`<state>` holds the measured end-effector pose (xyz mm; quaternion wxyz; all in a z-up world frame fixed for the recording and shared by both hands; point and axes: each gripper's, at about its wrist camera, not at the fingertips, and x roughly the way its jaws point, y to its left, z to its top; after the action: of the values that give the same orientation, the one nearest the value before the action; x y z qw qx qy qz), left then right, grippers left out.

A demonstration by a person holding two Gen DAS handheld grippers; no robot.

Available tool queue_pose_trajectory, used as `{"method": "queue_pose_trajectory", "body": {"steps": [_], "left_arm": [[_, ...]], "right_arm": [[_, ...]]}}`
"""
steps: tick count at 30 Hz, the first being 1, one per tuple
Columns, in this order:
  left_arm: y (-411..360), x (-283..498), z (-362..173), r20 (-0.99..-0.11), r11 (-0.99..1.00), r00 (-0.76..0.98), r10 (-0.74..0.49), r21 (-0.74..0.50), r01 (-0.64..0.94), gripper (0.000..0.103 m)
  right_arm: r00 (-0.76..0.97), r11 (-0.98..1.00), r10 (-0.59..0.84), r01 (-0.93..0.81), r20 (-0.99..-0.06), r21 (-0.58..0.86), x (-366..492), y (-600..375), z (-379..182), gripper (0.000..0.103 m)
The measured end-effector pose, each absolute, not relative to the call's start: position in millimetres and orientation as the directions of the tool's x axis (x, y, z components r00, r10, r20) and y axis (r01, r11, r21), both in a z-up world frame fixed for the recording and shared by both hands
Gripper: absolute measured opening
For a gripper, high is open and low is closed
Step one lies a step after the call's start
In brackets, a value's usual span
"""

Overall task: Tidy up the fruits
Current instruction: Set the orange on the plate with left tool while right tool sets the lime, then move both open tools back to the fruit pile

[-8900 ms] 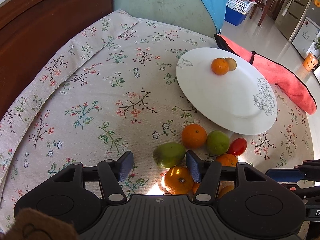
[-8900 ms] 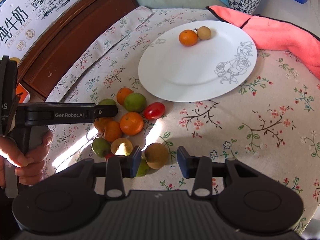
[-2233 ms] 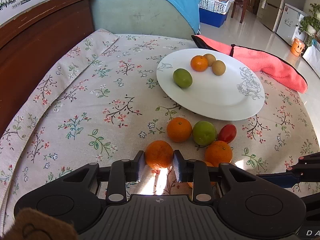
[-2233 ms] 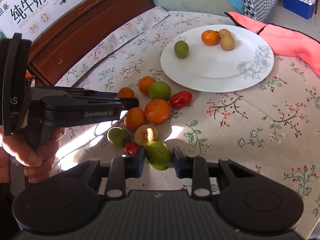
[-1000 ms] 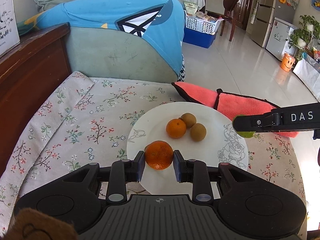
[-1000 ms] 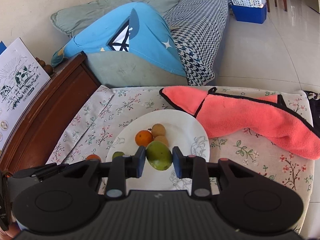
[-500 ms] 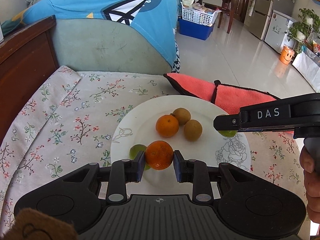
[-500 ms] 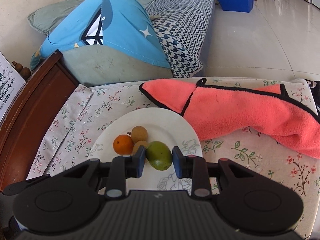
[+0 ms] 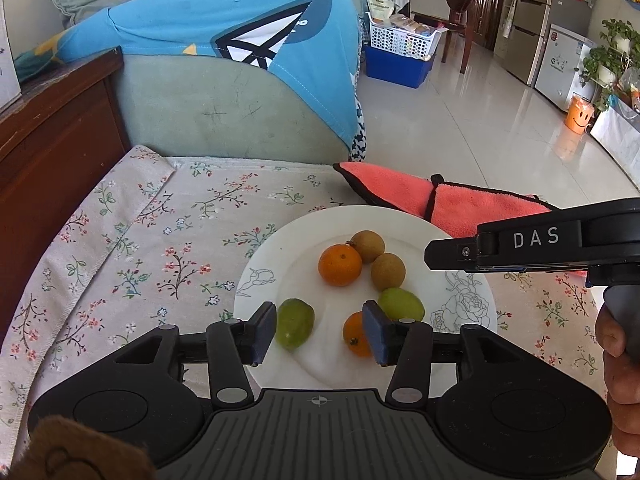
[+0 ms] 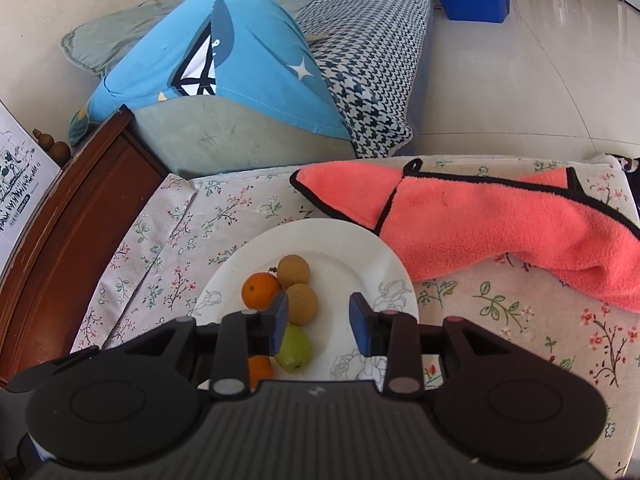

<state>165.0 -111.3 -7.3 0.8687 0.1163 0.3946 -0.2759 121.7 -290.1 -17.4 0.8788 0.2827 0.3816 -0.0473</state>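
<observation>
A white plate with a line-drawn flower lies on the floral cloth. On it are an orange, two brown round fruits, a green fruit, a second green fruit and a second orange. My left gripper is open above the plate's near part, the second orange by its right finger. My right gripper is open over the plate, above the green fruit. It also shows from the side in the left wrist view.
A pink towel with black trim lies on the cloth right of and behind the plate. A dark wooden cabinet stands at the left. A sofa with a blue cushion is behind the table.
Both grippers have opened. The left one let go of the orange and the right one let go of the green fruit; both fruits now lie on the plate.
</observation>
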Motion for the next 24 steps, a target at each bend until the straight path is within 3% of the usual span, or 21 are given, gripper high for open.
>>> {"method": "queue_pose_trajectory", "body": {"steps": [8,12,24], "left_arm": [[-88,160,9,-0.757,0.860,0.550,-0.353,-0.031,0.509,0.055],[-74,152,13,-0.758,0.872,0.567,-0.323,-0.005,0.490,0.063],[-29,134,16,-0.767,0.887,0.566,-0.302,-0.009,0.462,0.063]], "right_arm": [[0.706,0.861,0.149,0.251,-0.692,0.442,110,-280,-6,0.037],[0.710,0.872,0.163,0.221,-0.685,0.437,100,-273,0,0.039],[0.687,0.894,0.240,0.120,-0.686,0.433,72,-248,5,0.041]]}}
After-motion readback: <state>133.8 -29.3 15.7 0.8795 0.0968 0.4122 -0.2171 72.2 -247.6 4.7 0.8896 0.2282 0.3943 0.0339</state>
